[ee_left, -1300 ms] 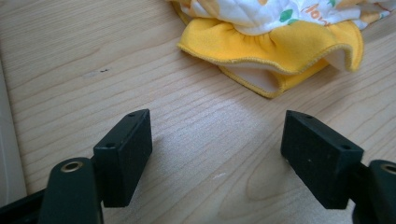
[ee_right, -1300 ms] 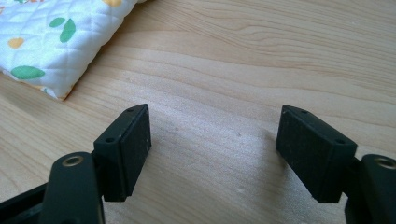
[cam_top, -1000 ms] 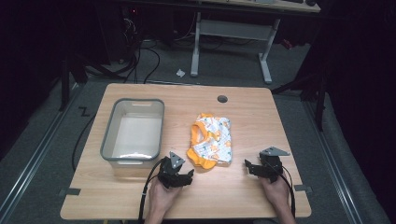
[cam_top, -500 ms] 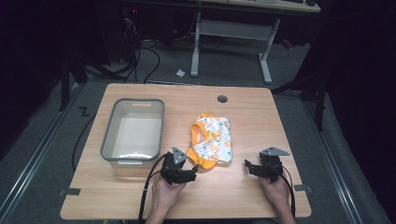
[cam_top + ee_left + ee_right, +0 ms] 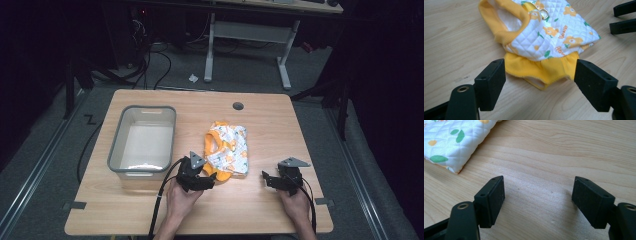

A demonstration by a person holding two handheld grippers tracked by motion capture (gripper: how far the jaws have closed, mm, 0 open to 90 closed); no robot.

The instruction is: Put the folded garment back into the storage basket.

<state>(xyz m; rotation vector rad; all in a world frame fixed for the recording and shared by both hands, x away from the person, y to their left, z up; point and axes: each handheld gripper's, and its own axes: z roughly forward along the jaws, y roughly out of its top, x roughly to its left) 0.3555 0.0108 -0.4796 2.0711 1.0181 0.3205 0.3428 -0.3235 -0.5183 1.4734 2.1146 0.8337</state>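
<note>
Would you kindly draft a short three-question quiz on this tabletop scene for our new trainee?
1. True or false: the left gripper is shut on the quilted garment.
2. The grey bin lies on which side of the garment in the high view: A left, B right, C behind?
3. What lies between the jaws of the right gripper?

Key: 1 false, its jaws stand open around the yellow hem. 2 A. 3 only bare wooden table.
</note>
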